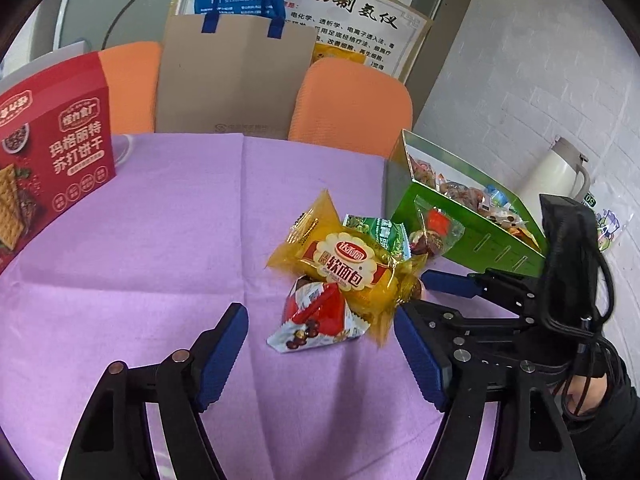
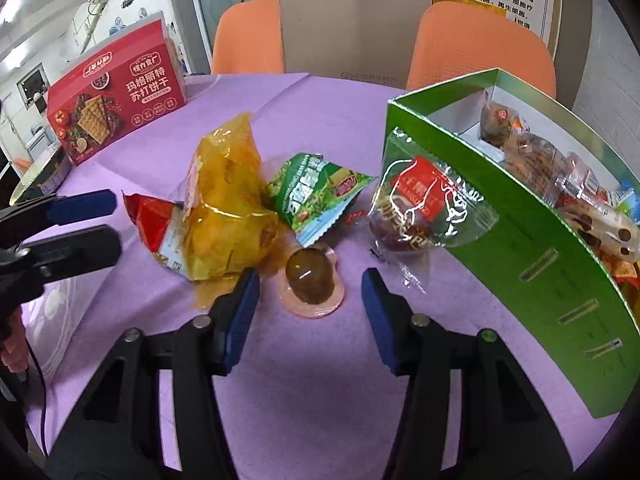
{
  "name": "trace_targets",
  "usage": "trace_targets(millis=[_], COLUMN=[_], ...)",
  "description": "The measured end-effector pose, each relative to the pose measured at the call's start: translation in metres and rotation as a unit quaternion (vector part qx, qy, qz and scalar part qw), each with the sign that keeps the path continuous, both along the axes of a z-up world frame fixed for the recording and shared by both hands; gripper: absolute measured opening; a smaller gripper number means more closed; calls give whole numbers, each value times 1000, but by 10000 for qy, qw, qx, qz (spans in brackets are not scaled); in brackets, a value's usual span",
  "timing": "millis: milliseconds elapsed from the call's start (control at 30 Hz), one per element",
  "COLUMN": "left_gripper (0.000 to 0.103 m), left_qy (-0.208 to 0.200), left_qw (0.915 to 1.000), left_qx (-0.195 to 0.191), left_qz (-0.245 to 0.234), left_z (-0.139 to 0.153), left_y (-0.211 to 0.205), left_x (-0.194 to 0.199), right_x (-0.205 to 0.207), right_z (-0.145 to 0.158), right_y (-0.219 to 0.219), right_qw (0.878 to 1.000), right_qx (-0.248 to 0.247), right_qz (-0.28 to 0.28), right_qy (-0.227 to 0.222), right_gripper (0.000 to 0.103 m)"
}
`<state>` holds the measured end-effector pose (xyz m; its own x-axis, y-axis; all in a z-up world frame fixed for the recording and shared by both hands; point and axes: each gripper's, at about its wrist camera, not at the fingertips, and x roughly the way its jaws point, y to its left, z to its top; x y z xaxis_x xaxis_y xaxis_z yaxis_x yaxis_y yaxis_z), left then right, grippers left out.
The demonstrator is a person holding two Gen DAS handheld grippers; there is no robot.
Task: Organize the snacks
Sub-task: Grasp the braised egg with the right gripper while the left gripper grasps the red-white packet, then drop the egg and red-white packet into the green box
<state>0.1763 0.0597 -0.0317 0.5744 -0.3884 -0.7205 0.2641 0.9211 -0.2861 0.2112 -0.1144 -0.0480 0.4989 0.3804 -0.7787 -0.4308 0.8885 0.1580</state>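
Note:
A small heap of snacks lies on the purple tablecloth: a yellow bread packet, a red-and-white chocolate packet, a green pea packet and a clear date packet. My left gripper is open, with the chocolate packet just ahead of its tips. My right gripper is open. A brown jelly cup sits between its tips, untouched. An open green box holding several snacks stands to the right.
A red cracker box stands at the table's far left. Two orange chairs and a brown paper bag are behind the table. A white kettle stands by the brick wall at right.

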Motion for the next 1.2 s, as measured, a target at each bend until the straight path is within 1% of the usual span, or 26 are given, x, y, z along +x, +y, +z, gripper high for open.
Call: trace_targets(millis=[33,67,133,167,200,300,400,433,467,600,733,867,1000,1100,1200], left_gripper=[72,69,63,54,50,50,50,46,37,35,34,34,34,34,34], left_qy=[67,112,170,243,301,378,453,455,464,482,337,68,-153,-321,-389], left_qw=[10000,9999,9998,9995,9993,9990,9988,9988,9987,9987,9993,9995,9978,9966,9953], left_qx=[6,16,36,58,36,102,35,44,71,79,-21,-44,-238,-235,-238], left_qz=[-35,-60,-140,-180,-226,-231,-165,-170,-189,-127,-126,-315,-594,-725,-851], left_z=[-3,-6,-10,-14,-17,-22,-24,-25,-25,-22,-2,29,58,74,85], left_y=[-3,-6,-10,-13,-14,-15,-14,-13,-14,-15,-16,-28,-52,-76,-99], left_x=[7,11,16,18,18,16,17,16,14,4,-14,-29,-29,-24,-12], right_x=[-1,-3,-9,-13,-17,-28,-36,-38,-41,-53,-66,-78,-86,-87,-87], right_z=[0,0,0,1,1,1,2,3,3,10,19,33,51,65,76], right_y=[0,-1,-3,-5,-8,-14,-19,-22,-24,-31,-36,-49,-75,-103,-134], right_qw=[10000,10000,9999,9999,9999,9998,9995,9994,9993,9990,9985,9973,9948,9916,9871], right_qx=[42,42,21,44,87,156,256,300,334,436,542,693,839,895,938], right_qz=[48,67,95,93,95,90,32,26,16,34,84,6,-259,-569,-923], right_qy=[27,41,41,60,88,128,159,173,185,126,-12,-223,-514,-742,-916], right_gripper=[25,24,24,24,24,24,24,24,24,24,24,24,24,24,24])
